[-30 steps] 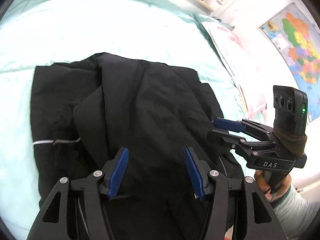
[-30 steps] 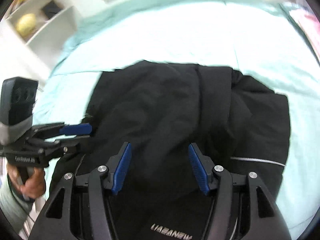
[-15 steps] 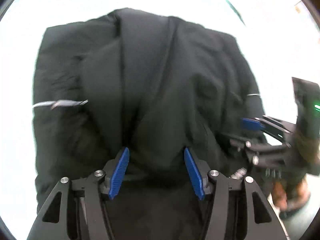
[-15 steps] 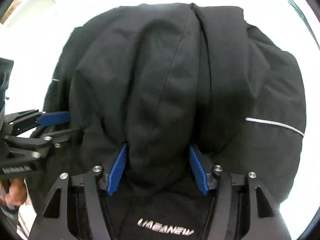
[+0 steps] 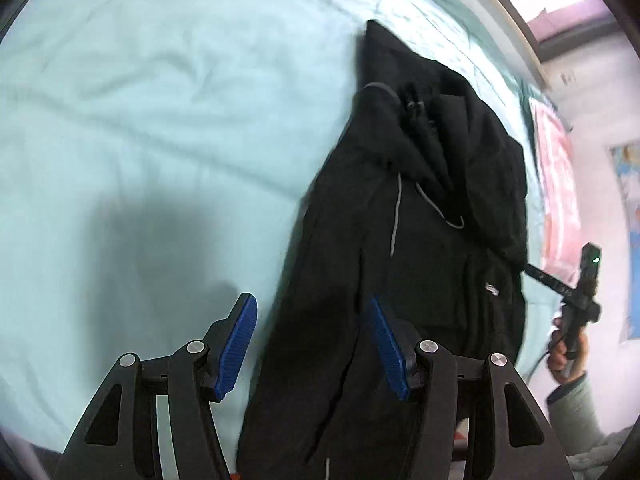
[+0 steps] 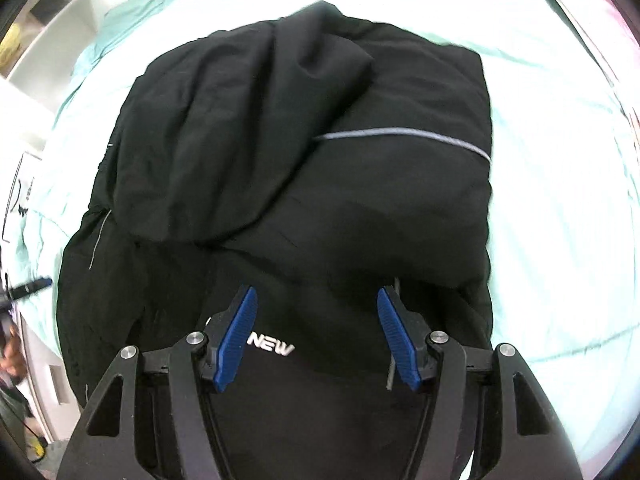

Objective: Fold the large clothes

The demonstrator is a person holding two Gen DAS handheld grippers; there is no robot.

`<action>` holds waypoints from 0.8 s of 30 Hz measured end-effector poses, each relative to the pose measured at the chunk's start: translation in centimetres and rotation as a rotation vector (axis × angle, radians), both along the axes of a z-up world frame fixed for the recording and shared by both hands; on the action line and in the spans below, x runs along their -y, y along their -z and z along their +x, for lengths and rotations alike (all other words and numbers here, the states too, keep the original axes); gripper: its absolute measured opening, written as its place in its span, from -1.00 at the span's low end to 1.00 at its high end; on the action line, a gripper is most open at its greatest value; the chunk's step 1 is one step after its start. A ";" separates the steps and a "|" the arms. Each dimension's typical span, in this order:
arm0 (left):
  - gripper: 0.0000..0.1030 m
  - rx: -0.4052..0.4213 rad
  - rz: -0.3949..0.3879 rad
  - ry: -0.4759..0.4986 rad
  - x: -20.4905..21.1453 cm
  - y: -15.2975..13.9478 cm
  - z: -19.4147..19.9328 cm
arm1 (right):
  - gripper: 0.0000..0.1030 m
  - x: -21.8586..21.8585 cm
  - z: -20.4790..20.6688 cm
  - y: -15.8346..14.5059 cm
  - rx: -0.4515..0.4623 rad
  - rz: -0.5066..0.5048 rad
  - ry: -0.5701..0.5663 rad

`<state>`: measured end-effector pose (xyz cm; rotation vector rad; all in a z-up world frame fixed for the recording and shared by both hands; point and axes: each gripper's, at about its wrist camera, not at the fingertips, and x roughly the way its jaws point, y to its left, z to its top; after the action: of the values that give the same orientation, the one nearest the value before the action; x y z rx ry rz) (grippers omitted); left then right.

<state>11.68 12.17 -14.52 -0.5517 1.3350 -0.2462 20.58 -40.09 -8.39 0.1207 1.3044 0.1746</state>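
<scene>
A large black jacket (image 5: 424, 240) lies partly folded on a mint-green bedspread (image 5: 160, 120). It has a thin grey stripe (image 6: 400, 136) and white lettering (image 6: 272, 346). My left gripper (image 5: 312, 344) is open and empty, over the jacket's left edge near the bed's front. My right gripper (image 6: 316, 338) is open and empty, just above the jacket's near part by the lettering. In the left wrist view the right gripper (image 5: 576, 280) shows at the far right beside the jacket; whether it touches the cloth cannot be told. The left gripper's blue tip (image 6: 38, 282) shows at the right wrist view's left edge.
A pink patterned pillow (image 5: 556, 184) lies at the bed's far right by a wall with a map (image 5: 632, 240). White shelves (image 6: 52, 28) stand at the left in the right wrist view. The bedspread lies bare left of the jacket.
Both grippers have drawn back from the jacket's bunched middle, which now lies flatter. The left gripper has swung left to the jacket's edge; the right has moved back toward the lettering.
</scene>
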 end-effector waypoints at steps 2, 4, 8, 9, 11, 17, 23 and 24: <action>0.16 -0.024 -0.031 -0.014 1.0 1.8 0.3 | 0.26 -0.1 -0.1 0.7 -0.009 -0.003 0.005; 0.16 -0.044 -0.006 -0.004 2.4 3.3 0.1 | 0.26 -0.2 0.0 0.5 -0.011 -0.010 -0.002; 0.16 -0.035 0.032 0.034 3.4 3.3 0.2 | 0.26 -1.0 0.2 -0.1 -0.004 -0.041 -0.030; 0.16 -0.036 0.033 0.040 3.8 3.5 0.3 | 0.26 -0.8 0.1 -0.2 -0.007 -0.044 -0.036; 0.12 -0.040 0.025 0.052 4.1 3.8 0.4 | 0.26 -1.0 0.0 0.2 -0.015 -0.048 -0.039; 0.12 -0.095 0.041 0.119 4.0 4.3 -0.8 | 0.26 0.3 -2.2 0.1 -0.001 -0.077 -0.004; 0.12 -0.121 0.020 0.193 5.7 4.5 -1.9 | 0.26 5.3 -8.6 0.2 -0.060 -0.072 0.108; 0.12 -0.119 0.012 0.206 6.1 4.4 -1.9 | 0.26 5.9 -9.5 0.5 -0.075 -0.065 0.127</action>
<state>9.77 6.05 -18.95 -0.4236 1.5102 -0.3785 11.04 -46.01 -8.91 0.1557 1.3715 0.0195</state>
